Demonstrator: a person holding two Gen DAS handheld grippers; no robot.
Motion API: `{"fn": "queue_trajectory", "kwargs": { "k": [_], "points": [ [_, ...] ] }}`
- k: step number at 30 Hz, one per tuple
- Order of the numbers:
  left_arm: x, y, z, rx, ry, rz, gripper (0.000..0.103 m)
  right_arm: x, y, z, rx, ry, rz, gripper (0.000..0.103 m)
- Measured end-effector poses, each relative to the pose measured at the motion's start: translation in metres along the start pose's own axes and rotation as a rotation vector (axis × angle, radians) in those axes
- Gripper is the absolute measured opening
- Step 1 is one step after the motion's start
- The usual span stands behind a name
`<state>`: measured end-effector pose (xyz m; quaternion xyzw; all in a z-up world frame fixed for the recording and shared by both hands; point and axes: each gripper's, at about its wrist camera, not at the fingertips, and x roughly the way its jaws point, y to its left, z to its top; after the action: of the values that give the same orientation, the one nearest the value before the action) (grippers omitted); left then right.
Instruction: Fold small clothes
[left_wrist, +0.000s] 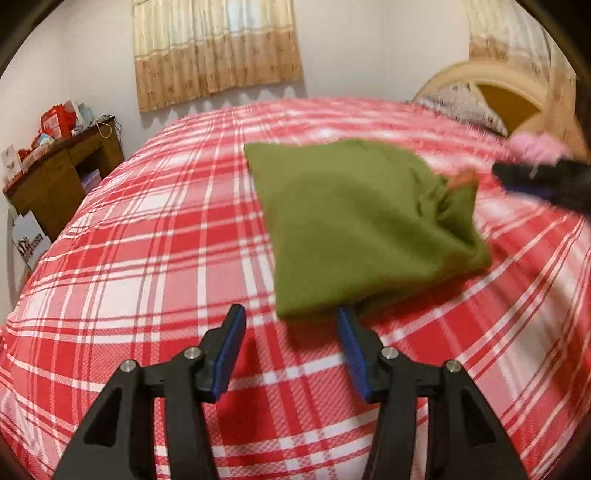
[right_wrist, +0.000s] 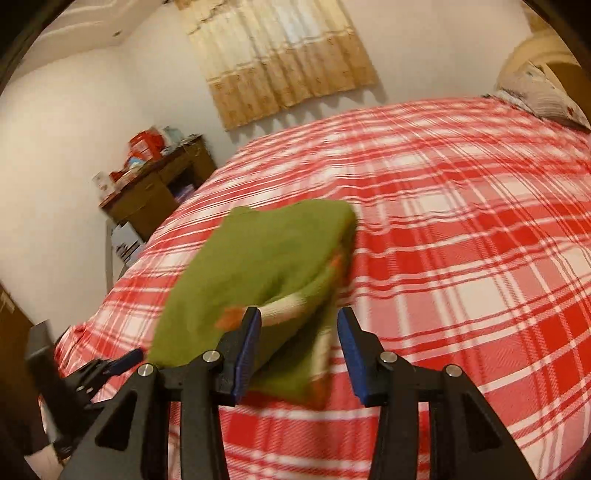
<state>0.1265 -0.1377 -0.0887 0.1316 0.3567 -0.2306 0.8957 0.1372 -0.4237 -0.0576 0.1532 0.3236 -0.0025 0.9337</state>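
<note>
A: Report the left wrist view.

B: The left claw (left_wrist: 291, 317) stands spread, with nothing between its blue pads. The green garment (left_wrist: 354, 221) lies folded on the plaid bedspread (left_wrist: 147, 240), its near edge just beyond the claw's right fingertip. The fabric bunches along the garment's right side, where a small orange patch shows. At the far right edge the right claw (left_wrist: 517, 175) enters as a dark, blurred shape; its opening cannot be told from here. A pink blur sits just above it.

A: Report the right wrist view.

B: The right claw (right_wrist: 299, 317) is also spread. The green garment (right_wrist: 258, 273) lies partly between and beyond its fingers, but the pads are not pressing on it. This view exposes the open side of the fold: stacked layers, a pale striped band and orange trim, which the left view shows only as a patch. The left claw (right_wrist: 125, 360) appears at lower left, near the garment's edge.

A: Surroundings?

B: Both views show a wooden cabinet (left_wrist: 62, 177) with red items on top, and a beige curtain (left_wrist: 218, 51). The left view shows more of the headboard (left_wrist: 491, 85); the right view shows a pillow (right_wrist: 539, 96).
</note>
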Motion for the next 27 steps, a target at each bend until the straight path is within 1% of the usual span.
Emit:
{"fn": "queue_trajectory", "kwargs": {
  "k": [2, 3, 4, 6, 7, 10, 11, 12, 13, 14, 15, 16, 17, 18, 19, 20, 21, 23, 25, 27],
  "points": [
    [0.005, -0.007, -0.005, 0.045, 0.021, 0.037, 0.055, 0.001, 0.020, 0.003, -0.076, 0.000, -0.007, 0.047],
    [0.004, -0.009, -0.007, 0.061, 0.021, 0.049, 0.060, 0.002, 0.026, 0.003, -0.109, 0.001, -0.016, 0.050],
    [0.005, -0.010, -0.007, 0.075, 0.012, 0.065, 0.062, 0.005, 0.035, 0.004, -0.157, 0.002, -0.036, 0.057],
    [0.007, -0.011, 0.000, 0.092, -0.004, 0.104, 0.073, 0.012, 0.047, 0.006, -0.226, 0.011, -0.060, 0.059],
    [0.008, -0.010, 0.006, 0.087, -0.011, 0.115, 0.074, 0.017, 0.051, 0.006, -0.252, 0.025, -0.063, 0.059],
    [0.010, 0.000, 0.018, 0.037, -0.020, 0.102, 0.074, 0.036, 0.055, 0.006, -0.302, 0.078, -0.037, 0.059],
    [0.012, 0.005, 0.021, 0.016, -0.021, 0.087, 0.071, 0.044, 0.055, 0.003, -0.319, 0.105, -0.031, 0.059],
    [0.012, 0.009, 0.022, -0.009, -0.020, 0.062, 0.063, 0.049, 0.051, 0.001, -0.319, 0.119, -0.049, 0.058],
    [0.013, 0.013, 0.022, -0.033, -0.014, 0.022, 0.050, 0.056, 0.045, -0.003, -0.302, 0.150, -0.084, 0.042],
    [0.013, 0.015, 0.020, -0.053, -0.007, -0.023, 0.044, 0.059, 0.036, -0.007, -0.269, 0.180, -0.097, 0.026],
    [0.013, 0.018, 0.018, -0.072, -0.005, -0.063, 0.037, 0.060, 0.027, -0.010, -0.232, 0.191, -0.101, 0.026],
    [0.012, 0.020, 0.016, -0.085, -0.007, -0.078, 0.035, 0.058, 0.018, -0.015, -0.191, 0.190, -0.097, 0.024],
    [0.011, 0.020, 0.014, -0.097, -0.009, -0.086, 0.032, 0.055, 0.011, -0.019, -0.156, 0.188, -0.088, 0.019],
    [0.010, 0.022, 0.011, -0.119, -0.011, -0.109, 0.026, 0.049, 0.000, -0.025, -0.091, 0.177, -0.071, 0.018],
    [0.010, 0.025, 0.010, -0.148, -0.009, -0.141, 0.024, 0.045, -0.006, -0.029, -0.038, 0.163, -0.049, 0.017],
    [0.009, 0.028, 0.008, -0.176, -0.009, -0.157, 0.023, 0.037, -0.019, -0.035, 0.065, 0.138, -0.006, 0.017],
    [0.009, 0.031, 0.007, -0.202, -0.013, -0.172, 0.023, 0.034, -0.024, -0.040, 0.131, 0.125, 0.020, 0.017],
    [0.010, 0.037, 0.005, -0.246, -0.011, -0.200, 0.022, 0.033, -0.039, -0.058, 0.287, 0.120, 0.088, 0.016],
    [0.016, 0.045, 0.001, -0.295, 0.026, -0.230, 0.022, 0.033, -0.044, -0.072, 0.341, 0.107, 0.111, 0.016],
    [0.021, 0.051, -0.004, -0.324, 0.054, -0.258, 0.023, 0.031, -0.044, -0.073, 0.337, 0.114, 0.110, 0.016]
  ]
}}
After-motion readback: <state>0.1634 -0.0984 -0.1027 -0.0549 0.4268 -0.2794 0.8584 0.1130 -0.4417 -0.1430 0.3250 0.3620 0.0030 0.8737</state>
